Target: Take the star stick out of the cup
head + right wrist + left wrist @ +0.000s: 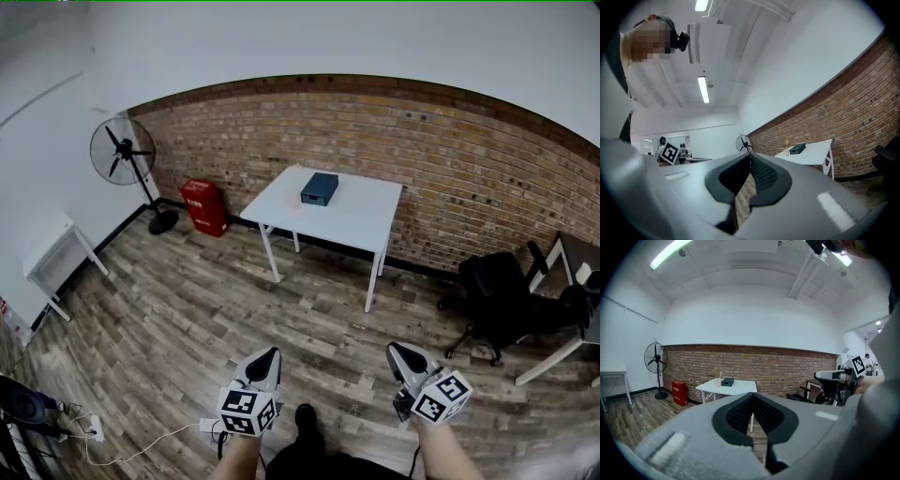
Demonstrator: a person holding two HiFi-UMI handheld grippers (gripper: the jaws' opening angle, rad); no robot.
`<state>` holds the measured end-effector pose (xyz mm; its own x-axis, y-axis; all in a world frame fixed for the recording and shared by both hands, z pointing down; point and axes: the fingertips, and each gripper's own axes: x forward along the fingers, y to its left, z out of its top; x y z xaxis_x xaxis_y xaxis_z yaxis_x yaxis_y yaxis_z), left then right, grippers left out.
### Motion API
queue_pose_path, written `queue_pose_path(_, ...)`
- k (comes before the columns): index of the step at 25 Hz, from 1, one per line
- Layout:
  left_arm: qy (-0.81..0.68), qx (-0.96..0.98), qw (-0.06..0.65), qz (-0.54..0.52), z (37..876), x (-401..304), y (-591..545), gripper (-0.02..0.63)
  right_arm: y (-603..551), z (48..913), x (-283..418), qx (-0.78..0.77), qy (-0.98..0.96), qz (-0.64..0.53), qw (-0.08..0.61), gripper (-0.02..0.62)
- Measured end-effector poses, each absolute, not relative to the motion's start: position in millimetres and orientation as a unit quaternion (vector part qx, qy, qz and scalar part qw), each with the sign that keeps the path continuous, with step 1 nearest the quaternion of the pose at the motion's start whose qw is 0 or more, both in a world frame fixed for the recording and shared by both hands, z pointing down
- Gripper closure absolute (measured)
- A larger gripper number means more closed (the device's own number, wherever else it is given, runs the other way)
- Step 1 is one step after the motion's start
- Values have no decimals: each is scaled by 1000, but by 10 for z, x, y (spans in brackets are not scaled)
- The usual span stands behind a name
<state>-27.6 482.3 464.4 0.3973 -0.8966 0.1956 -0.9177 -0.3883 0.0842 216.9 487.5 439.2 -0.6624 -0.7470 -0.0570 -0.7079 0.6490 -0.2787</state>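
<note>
A white surface (366,211) stands against the brick wall (450,159), well apart from both hand-held grippers, with a stretch of wooden floor (187,319) between them. A dark box (320,188) lies on the surface near its back edge. To the left of the surface a red box (205,207) sits on the floor by the wall, and a standing fan (124,150) is further left in the corner. A small white table (56,253) stands along the left wall, and a power strip with its cable (94,433) lies on the floor below it. To the right are a black office chair (497,300) and the corner of another desk (572,258).

The cup (718,382) is small and pale and stands on the surface just to the left of the dark box. The star stick (720,375) rises upright out of it, thin and light-coloured. It is too small to make out the shape at its top.

The left hand-held gripper (270,354) is held low, pointing toward the surface, with its jaws pressed together and nothing between them. The right hand-held gripper (398,349) is beside it, also closed and empty. It is rolled, so the room shows tilted in its own view.
</note>
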Motion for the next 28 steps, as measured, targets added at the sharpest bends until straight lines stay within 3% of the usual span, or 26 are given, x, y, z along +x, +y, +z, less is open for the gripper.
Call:
queue_pose_path(17,-520,845,115,52,4807,-933,2844,603,3095,4560,1366,-397,903,-152,57,595)
queue_pose_path(28,-509,850,131,38,4853,-1587,2127,603,2372,4575,690,-398,903,-154,49,595)
